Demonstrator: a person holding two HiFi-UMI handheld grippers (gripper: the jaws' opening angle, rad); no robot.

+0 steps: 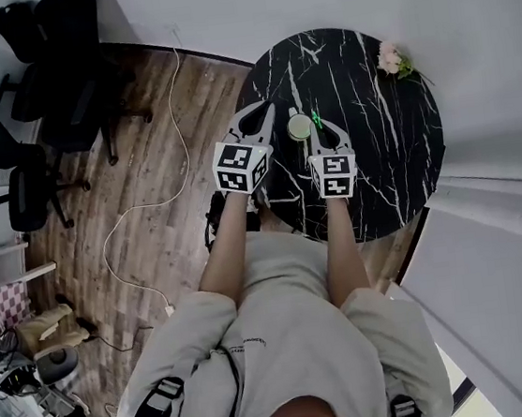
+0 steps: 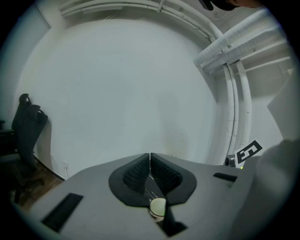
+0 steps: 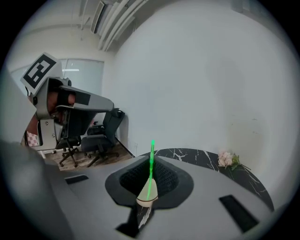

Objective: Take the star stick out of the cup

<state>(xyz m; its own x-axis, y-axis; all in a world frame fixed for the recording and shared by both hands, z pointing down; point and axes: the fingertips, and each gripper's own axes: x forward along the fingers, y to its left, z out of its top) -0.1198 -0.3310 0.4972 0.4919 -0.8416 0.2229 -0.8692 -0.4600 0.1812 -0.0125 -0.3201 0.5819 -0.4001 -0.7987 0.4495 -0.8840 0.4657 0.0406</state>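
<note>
Star stick: thin, green, clamped in the near-closed right gripper just beside the cup; left gripper pinched together, empty, so a dragging stick end may topple the unheld cup.

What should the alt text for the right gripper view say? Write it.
The right gripper is shut on a thin green star stick standing upright between its jaws. Behind are a black marble table with a pink flower, and office chairs at left.
</note>
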